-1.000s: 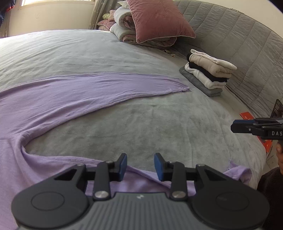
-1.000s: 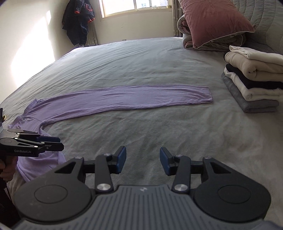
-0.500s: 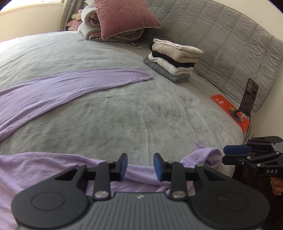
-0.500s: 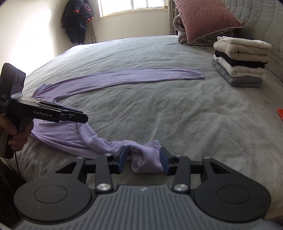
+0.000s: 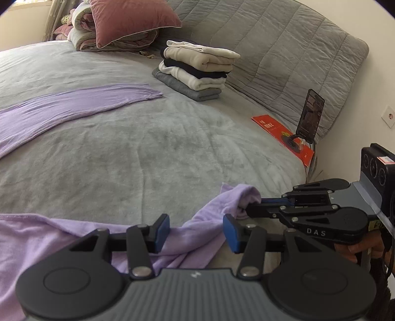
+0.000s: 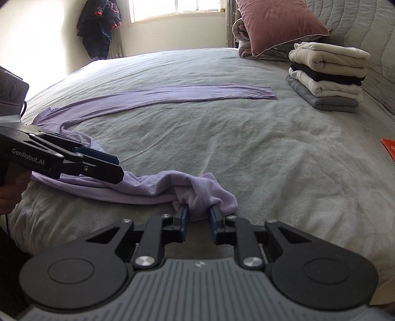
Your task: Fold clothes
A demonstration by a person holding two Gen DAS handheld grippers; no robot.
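Lilac fabric of a long-sleeved top point(image 6: 172, 184) lies spread over the grey bedspread point(image 6: 246, 148), one sleeve stretched flat toward the stack of folded clothes point(image 6: 325, 79) near the quilted headboard point(image 5: 284, 49). The other sleeve runs along the near edge of the bed, and its bunched cuff sits between the blue pads of the right gripper point(image 6: 199, 212). Those jaws are narrowed onto the cloth, pinching a fold of it; the left wrist view shows the same gripper point(image 5: 249, 210) from the side with its tips buried in the lilac bundle. The left gripper point(image 5: 196, 233) hangs just above the same sleeve, further toward the body of the top, its jaws spread wide with fabric showing in the gap but neither pad touching it. In the right wrist view that gripper point(image 6: 116, 168) reaches in from the left over the garment.

A dusty-pink pillow point(image 5: 133, 22) leans on folded bedding at the head of the bed. A phone on a stand point(image 5: 309, 116) rests on a red booklet point(image 5: 279, 130) by the bed's corner. A dark jacket point(image 6: 98, 24) hangs beside the window point(image 6: 177, 10).
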